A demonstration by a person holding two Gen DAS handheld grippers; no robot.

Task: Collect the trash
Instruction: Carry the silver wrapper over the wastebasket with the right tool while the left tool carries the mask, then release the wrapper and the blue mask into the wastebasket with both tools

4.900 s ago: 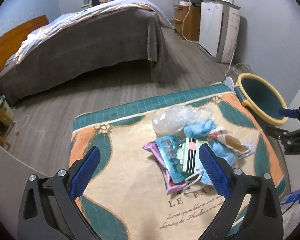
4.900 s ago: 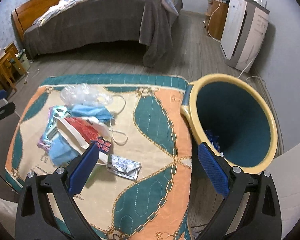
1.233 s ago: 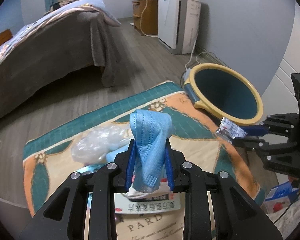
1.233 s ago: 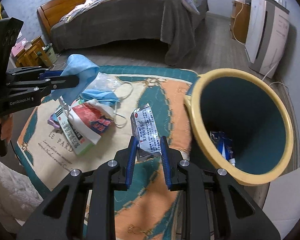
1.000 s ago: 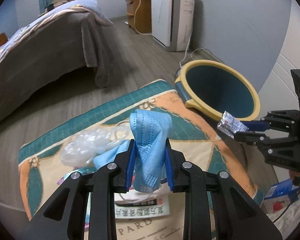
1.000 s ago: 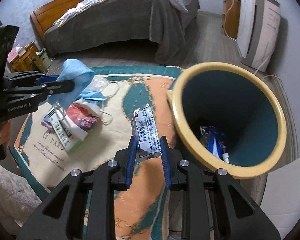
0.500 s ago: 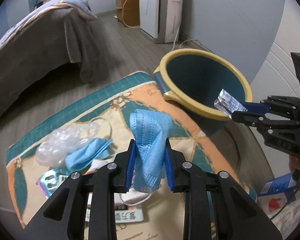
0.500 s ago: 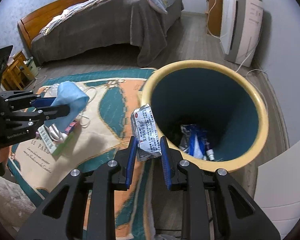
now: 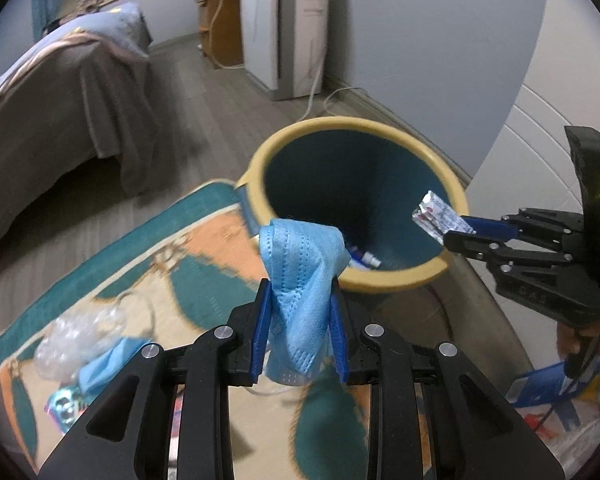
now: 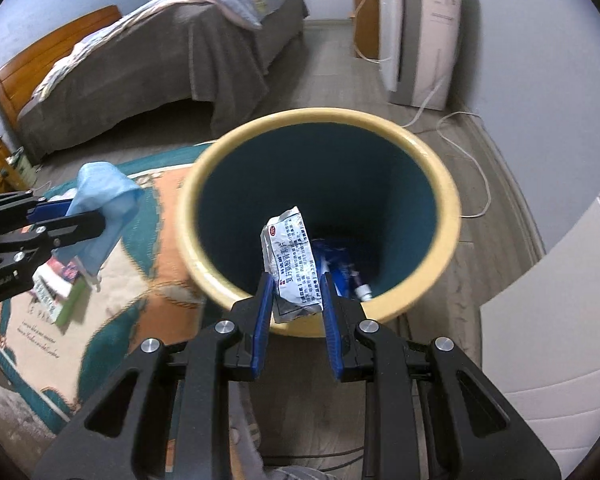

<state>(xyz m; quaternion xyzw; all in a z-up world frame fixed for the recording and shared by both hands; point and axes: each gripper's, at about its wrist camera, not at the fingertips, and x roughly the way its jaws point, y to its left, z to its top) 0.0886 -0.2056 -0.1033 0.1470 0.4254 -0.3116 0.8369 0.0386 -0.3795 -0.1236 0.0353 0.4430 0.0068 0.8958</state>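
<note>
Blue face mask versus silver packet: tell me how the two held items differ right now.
The face mask is soft blue fabric, crumpled and drooping; the packet is flat silvery foil with printed text. The mask, in the left claw, sits short of the bin's rim over the rug; the packet, in the right claw, is over the bin's opening. Both are pinched upright between blue pads.

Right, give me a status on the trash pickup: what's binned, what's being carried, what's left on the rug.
Binned: a few blue wrappers already lie at the bottom of the bin. Carried: the right gripper holds a silver packet over the bin's opening, and the left gripper holds a blue face mask near the rim. Left on the rug: a clear plastic bag, another mask and some packaging.
</note>
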